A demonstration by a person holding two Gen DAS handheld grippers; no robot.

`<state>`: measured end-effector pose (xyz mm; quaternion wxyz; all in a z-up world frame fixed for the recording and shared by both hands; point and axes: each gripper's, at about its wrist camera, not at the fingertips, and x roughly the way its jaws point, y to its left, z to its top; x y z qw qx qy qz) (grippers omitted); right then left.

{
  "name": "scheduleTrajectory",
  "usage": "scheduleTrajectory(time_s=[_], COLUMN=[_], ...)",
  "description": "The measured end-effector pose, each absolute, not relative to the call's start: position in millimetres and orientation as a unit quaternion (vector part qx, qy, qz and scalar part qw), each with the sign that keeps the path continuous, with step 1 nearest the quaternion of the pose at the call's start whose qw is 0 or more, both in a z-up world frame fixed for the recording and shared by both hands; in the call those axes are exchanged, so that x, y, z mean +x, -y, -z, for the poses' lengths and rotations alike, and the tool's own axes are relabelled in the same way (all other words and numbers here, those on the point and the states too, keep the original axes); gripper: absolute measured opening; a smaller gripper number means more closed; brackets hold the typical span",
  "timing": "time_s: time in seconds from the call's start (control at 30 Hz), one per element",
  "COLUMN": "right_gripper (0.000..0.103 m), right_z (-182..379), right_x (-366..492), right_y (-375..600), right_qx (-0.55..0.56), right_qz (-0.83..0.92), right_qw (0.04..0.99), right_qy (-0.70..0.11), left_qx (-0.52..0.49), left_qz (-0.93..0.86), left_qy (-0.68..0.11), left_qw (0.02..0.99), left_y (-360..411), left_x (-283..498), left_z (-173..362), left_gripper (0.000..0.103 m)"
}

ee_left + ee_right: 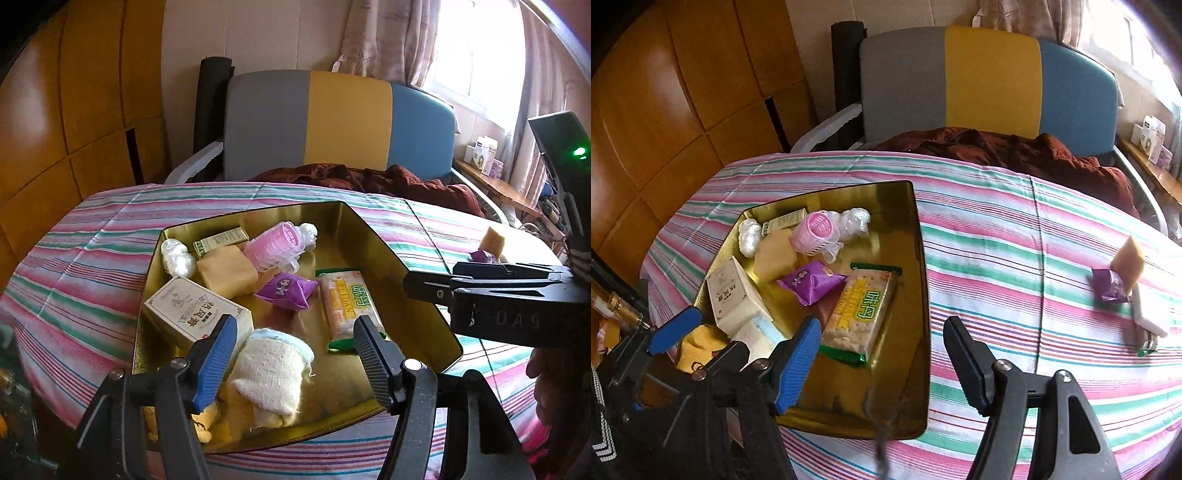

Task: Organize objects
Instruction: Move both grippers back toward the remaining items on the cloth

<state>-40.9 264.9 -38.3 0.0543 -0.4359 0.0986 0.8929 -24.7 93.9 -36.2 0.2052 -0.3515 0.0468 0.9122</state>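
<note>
**Both jaws parted over the gold tin**

Left gripper (295, 330): jaws apart, nothing held, a rolled cream cloth (271, 373) lying loose in the gap below. Right gripper (881, 332): jaws apart, empty, straddling the tin's right wall. Gold tin (921, 280) on the striped table (1015, 258), holding a cracker packet (862, 310), purple sachet (812, 282), white box (195, 310), pink curler (269, 245). Outside, far right: second purple sachet (1110, 286), tan sponge (1131, 260).

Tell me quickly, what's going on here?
Left gripper open above rolled cloth in gold tin. Right gripper open, empty. Purple packet, sponge still out on table. Nothing blocking.
</note>
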Motion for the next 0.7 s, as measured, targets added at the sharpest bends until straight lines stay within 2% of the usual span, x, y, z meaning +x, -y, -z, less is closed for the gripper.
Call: scheduleTrajectory(time_s=[0.4, 0.47, 0.53, 0.7], right_gripper=[0.071, 0.073, 0.08, 0.082], right_z=[35, 36, 36, 35], right_x=[-27, -23, -20, -12], right_y=[-287, -297, -307, -336], right_qx=[-0.432, -0.432, -0.431, -0.43], right_qz=[-0.893, -0.891, -0.891, -0.887], right_qw=[0.083, 0.093, 0.097, 0.127], right_qy=[-0.1, -0.105, -0.105, -0.111], left_qx=[-0.345, -0.342, -0.34, -0.338], left_qz=[-0.909, -0.908, -0.907, -0.904], left_qy=[-0.069, -0.075, -0.081, -0.093], left_qw=[0.223, 0.229, 0.234, 0.246], left_y=[-109, -114, -119, -133], left_x=[-16, -14, -12, -11], left_z=[29, 27, 26, 23], left_gripper=[0.07, 0.071, 0.071, 0.076])
